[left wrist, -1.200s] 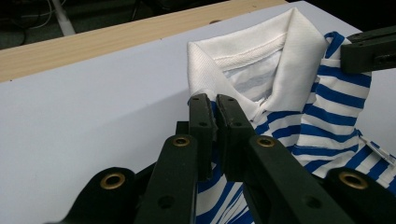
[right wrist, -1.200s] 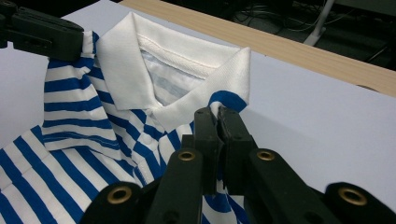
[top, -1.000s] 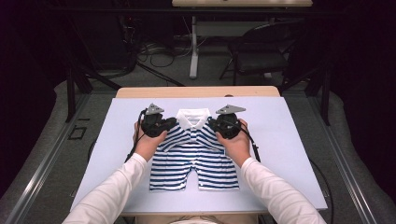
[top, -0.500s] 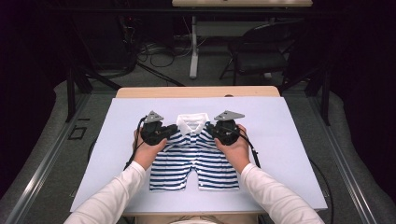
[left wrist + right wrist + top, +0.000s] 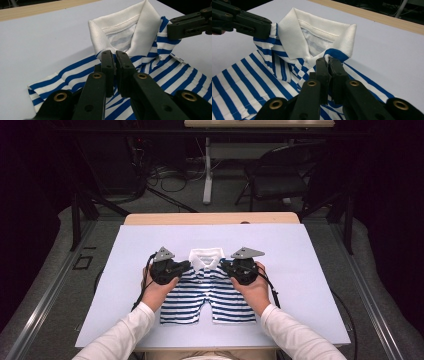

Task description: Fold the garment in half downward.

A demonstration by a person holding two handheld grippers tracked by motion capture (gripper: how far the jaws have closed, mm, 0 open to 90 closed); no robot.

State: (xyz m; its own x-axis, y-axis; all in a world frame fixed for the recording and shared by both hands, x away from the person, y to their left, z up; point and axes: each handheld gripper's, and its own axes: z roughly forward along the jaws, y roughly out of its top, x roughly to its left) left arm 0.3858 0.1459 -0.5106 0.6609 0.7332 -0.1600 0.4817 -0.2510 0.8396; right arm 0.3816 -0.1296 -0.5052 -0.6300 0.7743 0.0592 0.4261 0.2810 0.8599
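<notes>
A small polo shirt (image 5: 207, 296) with blue and white stripes and a white collar (image 5: 205, 258) lies on the pale table cover (image 5: 300, 265). My left gripper (image 5: 187, 266) is shut on the striped cloth of the shoulder just left of the collar. In the left gripper view its jaws (image 5: 115, 56) pinch the cloth below the collar (image 5: 140, 32). My right gripper (image 5: 225, 266) is shut on the opposite shoulder, and in the right gripper view (image 5: 329, 61) it pinches striped cloth under the collar (image 5: 294, 37). Each gripper view also catches the other gripper (image 5: 190, 23) (image 5: 244, 23) on the far shoulder.
The wooden table edge (image 5: 210, 218) runs along the far side of the cover. Beyond it on the floor stand a folding chair (image 5: 275, 175), a desk leg (image 5: 207, 170) and loose cables (image 5: 165, 175). Bare cover lies left, right and behind the shirt.
Both hands have come toward the near edge and a little lower, drawing the shirt's collar and shoulders with them. Both grips are unchanged.
</notes>
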